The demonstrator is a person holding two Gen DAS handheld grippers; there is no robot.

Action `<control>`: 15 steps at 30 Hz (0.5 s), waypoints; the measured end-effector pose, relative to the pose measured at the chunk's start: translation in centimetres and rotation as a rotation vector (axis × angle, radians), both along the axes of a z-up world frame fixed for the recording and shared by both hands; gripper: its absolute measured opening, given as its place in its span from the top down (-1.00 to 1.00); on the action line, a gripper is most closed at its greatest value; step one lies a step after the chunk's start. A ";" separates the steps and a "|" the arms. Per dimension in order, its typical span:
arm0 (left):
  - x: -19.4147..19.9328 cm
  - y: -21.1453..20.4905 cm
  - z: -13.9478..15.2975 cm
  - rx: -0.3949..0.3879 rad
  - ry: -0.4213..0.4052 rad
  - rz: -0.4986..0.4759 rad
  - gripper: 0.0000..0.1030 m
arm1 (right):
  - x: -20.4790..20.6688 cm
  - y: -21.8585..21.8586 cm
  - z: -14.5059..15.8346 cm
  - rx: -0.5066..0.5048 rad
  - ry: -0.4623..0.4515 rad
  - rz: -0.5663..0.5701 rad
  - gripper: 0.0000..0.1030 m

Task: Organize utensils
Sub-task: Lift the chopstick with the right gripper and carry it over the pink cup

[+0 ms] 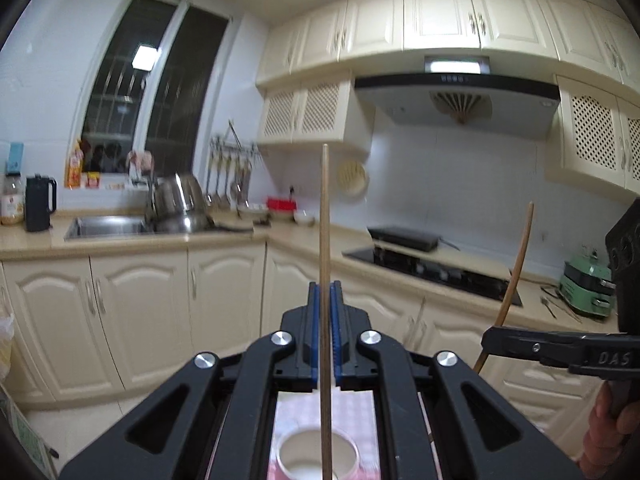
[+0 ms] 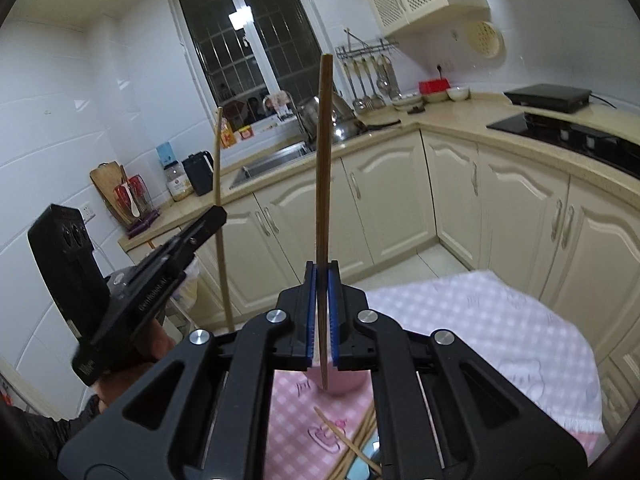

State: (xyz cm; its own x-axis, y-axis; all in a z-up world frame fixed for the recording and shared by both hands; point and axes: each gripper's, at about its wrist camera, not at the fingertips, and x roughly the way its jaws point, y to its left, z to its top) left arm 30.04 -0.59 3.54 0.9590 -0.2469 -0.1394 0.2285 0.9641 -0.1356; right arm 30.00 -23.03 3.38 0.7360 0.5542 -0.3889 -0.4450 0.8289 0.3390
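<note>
Each tool, left (image 1: 325, 304) and right (image 2: 322, 288), was clamped on one upright chopstick (image 1: 325, 216) (image 2: 323, 160). Thin sticks could pivot and miss the cup (image 1: 318, 454).

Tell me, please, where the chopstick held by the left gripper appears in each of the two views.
Left wrist view: the left gripper's chopstick stands upright at picture centre, clamped in the left gripper.
Right wrist view: the same chopstick is the thin stick at left, rising from the left gripper.
Shared landmark: the sink below the window.
</note>
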 end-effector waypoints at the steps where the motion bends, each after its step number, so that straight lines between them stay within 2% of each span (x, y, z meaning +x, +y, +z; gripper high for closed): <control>1: 0.3 -0.2 0.2 0.000 -0.012 0.007 0.91 | 0.3 0.2 0.2 -0.001 -0.007 0.002 0.89; 6: 2.2 -1.1 -0.3 0.009 -0.040 0.033 0.90 | 2.2 1.9 0.6 -0.027 -0.025 0.008 0.89; 15: 5.1 -1.0 -4.4 0.011 0.034 0.058 0.90 | 4.6 3.7 -2.3 -0.063 0.041 0.024 0.89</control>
